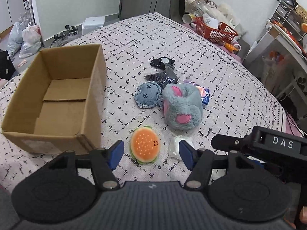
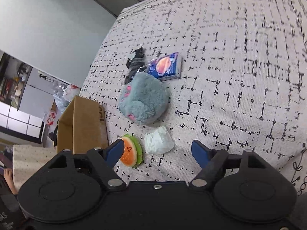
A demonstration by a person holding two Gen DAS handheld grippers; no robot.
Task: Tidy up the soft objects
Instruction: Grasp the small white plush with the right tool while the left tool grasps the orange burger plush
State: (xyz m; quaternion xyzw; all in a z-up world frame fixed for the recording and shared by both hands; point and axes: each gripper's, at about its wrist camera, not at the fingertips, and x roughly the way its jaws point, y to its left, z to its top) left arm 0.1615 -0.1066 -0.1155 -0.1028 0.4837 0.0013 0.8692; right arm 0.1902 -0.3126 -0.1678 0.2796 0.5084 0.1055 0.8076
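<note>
1. Burger plush lies flat on the bed's patterned cover, bun face up, just beside the near corner of the empty cardboard box.
2. The left gripper is released: its blue pads straddle the burger with cover showing on both sides, nothing pressed. The burger sits dead ahead between the fingers, so this is the nearer hand for it.
3. In the right wrist view the burger plush lies off by the left finger, partly hidden by it; the right gripper points instead at the white wad, with its jaws apart and holding nothing.
4. My judgement: the left closes across the burger's round width, which has no real long axis, and the box lies to its left.
5. Further off wait the grey furry slipper, a denim plush, dark sequinned fabric and a tissue pack.
</note>
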